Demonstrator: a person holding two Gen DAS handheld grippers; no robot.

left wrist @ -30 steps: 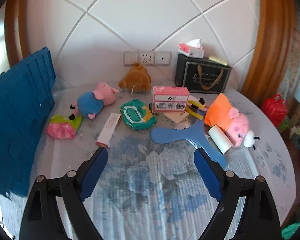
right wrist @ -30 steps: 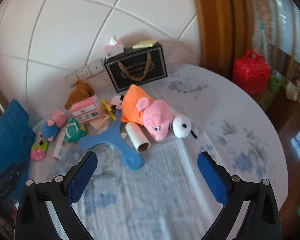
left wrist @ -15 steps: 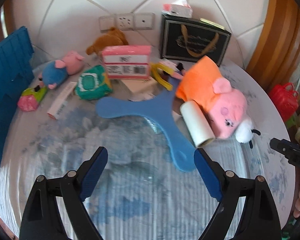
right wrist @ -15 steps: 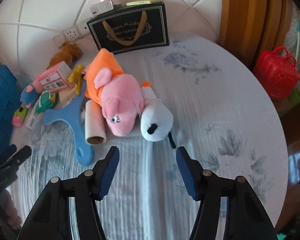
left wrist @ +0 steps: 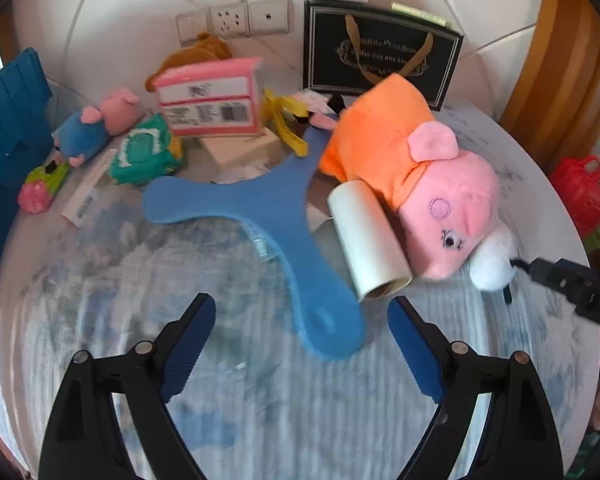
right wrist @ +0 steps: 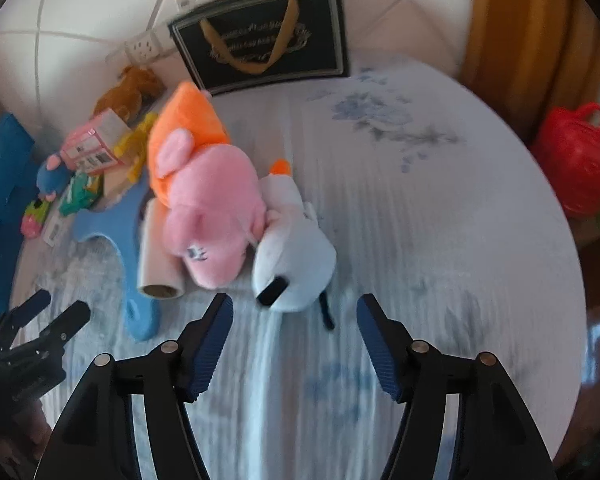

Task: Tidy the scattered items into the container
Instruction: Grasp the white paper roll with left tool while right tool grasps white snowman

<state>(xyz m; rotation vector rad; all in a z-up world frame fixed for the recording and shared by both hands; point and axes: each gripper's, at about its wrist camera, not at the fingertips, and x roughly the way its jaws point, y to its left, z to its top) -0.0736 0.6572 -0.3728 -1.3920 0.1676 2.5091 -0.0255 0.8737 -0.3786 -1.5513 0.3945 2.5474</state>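
- Both grippers have closed in — left gripper (left wrist: 300,312) over the flat blue boomerang (left wrist: 260,216), right gripper (right wrist: 296,312) at the white snowman plush (right wrist: 296,248).
- Fingers apart on both, gripping nothing.
- Paper roll (left wrist: 366,240) lies with its open end toward the left camera.

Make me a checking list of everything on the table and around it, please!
Surface: round table under a pale blue-flowered cloth.
Job's things: pink pig plush in orange dress, white snowman plush, paper roll, blue three-armed toy, pink box, small blue-bodied pig plush, brown plush, green packet; blue container at the left.
Clutter: black gift bag against the wall.
Grippers: left hand-held gripper open and empty; right hand-held gripper open, before the snowman.
Cables: nothing seen.
Surroundings: wall sockets, red basket.
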